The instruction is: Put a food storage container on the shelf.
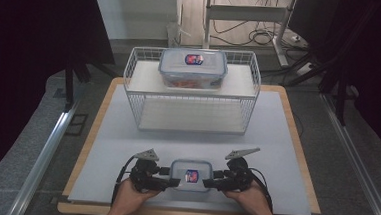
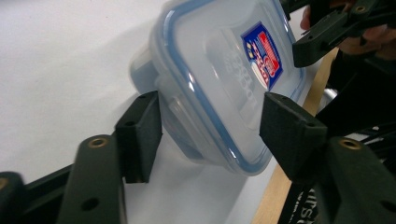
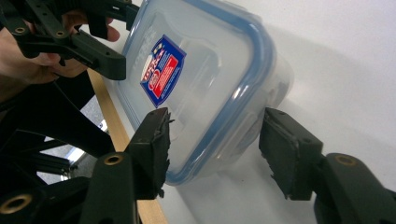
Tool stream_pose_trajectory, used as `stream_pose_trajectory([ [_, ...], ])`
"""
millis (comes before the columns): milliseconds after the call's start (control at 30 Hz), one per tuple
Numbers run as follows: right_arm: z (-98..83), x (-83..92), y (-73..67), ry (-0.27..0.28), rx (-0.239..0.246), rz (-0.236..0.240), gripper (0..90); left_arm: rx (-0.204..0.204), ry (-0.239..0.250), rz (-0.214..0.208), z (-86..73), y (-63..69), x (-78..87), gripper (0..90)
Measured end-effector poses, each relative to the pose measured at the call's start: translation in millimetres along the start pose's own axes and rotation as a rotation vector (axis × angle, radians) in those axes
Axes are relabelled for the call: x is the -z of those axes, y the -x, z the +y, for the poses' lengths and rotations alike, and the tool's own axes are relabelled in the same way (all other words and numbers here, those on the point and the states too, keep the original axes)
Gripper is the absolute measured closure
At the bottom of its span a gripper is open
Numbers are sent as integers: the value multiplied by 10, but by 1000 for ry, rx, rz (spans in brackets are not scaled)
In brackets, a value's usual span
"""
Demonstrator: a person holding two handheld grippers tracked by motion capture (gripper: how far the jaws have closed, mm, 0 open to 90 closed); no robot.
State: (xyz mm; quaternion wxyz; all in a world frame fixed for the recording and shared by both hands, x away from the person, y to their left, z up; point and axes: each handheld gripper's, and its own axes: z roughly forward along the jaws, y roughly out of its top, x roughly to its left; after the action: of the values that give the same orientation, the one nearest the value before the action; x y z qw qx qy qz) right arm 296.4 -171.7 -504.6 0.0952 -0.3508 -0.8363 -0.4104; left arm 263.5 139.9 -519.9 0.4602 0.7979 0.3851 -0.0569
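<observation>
Down near my edge of the bench (image 1: pixel 127 133), the small clear container (image 1: pixel 191 174) with the blue-rimmed lid and the red and blue sticker sits between my two hands. My left tongs (image 1: pixel 174 181) come at it from its left end and my right tongs (image 1: pixel 208 182) from its right end, so the container is bracketed by both. In the left gripper view the container (image 2: pixel 219 79) lies between my two black jaws; one pad sits right at the side latch and the other just at the lid's rim, yet I cannot tell whether they press on it. In the right gripper view it is much the same: the container (image 3: pixel 205 79) lies between the jaws, the nearer pad overlapping the lid's edge and the other standing a little off the far wall, so I cannot say whether that grip is clenched. Farther back on the bench stands a white wire rack (image 1: pixel 191 95), and on its upper shelf rests a second, larger container (image 1: pixel 193 67) with the same kind of lid and sticker, well apart from my hands.
</observation>
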Motion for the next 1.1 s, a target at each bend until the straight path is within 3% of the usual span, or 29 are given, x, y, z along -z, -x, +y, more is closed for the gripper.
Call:
stream_pose_trajectory([
  [133,-39,37,15,23,-39,30,515,40,27,-40,-40,-35,47,495],
  [300,-77,53,39,35,-65,58,543,75,32,-66,-78,-50,53,516],
  [567,-91,60,36,44,-91,66,557,107,51,-76,-85,-66,54,527],
  [767,-94,70,55,84,-102,82,572,148,74,-96,-83,-116,60,543],
  [933,-78,114,70,119,-107,83,574,135,90,-103,-9,-118,68,546],
  [1100,-41,199,82,164,-112,106,574,141,152,-152,65,-132,154,579],
])
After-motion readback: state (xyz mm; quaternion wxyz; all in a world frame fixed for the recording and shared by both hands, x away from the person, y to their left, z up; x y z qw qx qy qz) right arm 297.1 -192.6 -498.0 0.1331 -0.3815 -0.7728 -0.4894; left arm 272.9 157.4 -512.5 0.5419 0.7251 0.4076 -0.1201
